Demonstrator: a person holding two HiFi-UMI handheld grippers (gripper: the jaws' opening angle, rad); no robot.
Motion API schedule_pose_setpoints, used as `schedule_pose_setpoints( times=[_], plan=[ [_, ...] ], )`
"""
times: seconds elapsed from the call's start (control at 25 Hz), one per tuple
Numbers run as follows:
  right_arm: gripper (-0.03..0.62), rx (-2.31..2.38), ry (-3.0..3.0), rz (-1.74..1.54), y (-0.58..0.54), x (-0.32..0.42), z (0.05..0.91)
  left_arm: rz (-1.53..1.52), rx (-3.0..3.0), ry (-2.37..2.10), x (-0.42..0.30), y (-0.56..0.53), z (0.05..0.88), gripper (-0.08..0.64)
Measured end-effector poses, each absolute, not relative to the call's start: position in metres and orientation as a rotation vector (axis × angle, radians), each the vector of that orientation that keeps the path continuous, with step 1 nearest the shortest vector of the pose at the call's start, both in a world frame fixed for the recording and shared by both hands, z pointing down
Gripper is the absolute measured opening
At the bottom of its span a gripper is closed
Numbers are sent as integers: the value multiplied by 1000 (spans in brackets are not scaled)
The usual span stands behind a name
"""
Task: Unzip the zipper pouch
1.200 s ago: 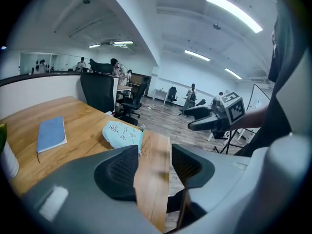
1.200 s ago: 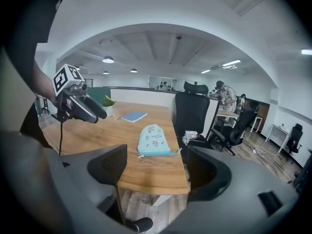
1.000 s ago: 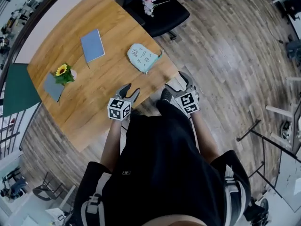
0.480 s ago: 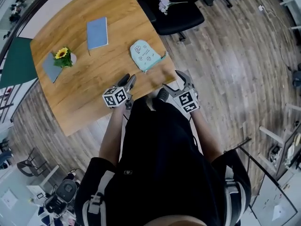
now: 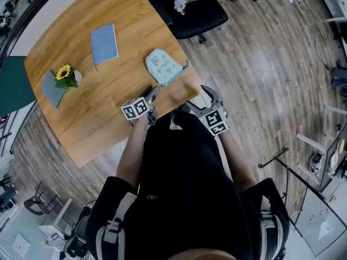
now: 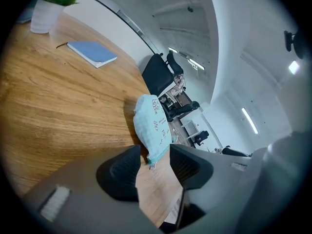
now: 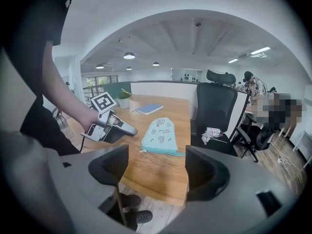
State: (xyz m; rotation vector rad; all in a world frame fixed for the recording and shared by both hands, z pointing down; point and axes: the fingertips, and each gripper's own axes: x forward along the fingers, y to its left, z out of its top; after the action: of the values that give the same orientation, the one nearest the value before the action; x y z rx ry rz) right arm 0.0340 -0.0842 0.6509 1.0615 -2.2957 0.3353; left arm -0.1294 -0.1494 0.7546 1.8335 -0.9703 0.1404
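The light-blue zipper pouch [image 5: 165,68] lies flat near the table's right front corner, and it also shows as the pouch [image 6: 153,126] and the pouch [image 7: 161,135]. My left gripper [image 5: 150,97] hovers low over the wood, just short of the pouch's near end. It is open and its jaws have just been opening a little. In the left gripper view the pouch's near corner shows in the gap of the left gripper [image 6: 155,162], and neither pad presses on it. My right gripper [image 5: 195,97] hangs open and empty off the table's front edge. The right gripper [image 7: 157,169] looks at the pouch and the left gripper [image 7: 127,128].
A blue notebook [image 5: 104,43] lies farther back on the wooden table [image 5: 103,118], with a small sunflower pot [image 5: 66,75] and a grey card [image 5: 51,89] at the left. A black office chair [image 5: 195,12] stands behind the table's right corner. The table edge runs just before my body.
My left gripper has moved forward and down toward the pouch and rolled onto its side. The right gripper has stayed about where it was.
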Motion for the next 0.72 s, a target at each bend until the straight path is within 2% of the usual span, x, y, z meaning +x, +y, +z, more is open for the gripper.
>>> schedule_pose_setpoints(
  times=[0.24,0.48,0.72],
  plan=[
    [348,1199,-2296,377,-97,25,642,86,1781,-889,-124,-159,784,205],
    [345,1240,-2279,393,-96,23,636,83,1778,-823,-101,-170,783,199],
    [344,1301,-2234,414,-90,33,637,111,1668,-869,-99,-174,787,225]
  ],
)
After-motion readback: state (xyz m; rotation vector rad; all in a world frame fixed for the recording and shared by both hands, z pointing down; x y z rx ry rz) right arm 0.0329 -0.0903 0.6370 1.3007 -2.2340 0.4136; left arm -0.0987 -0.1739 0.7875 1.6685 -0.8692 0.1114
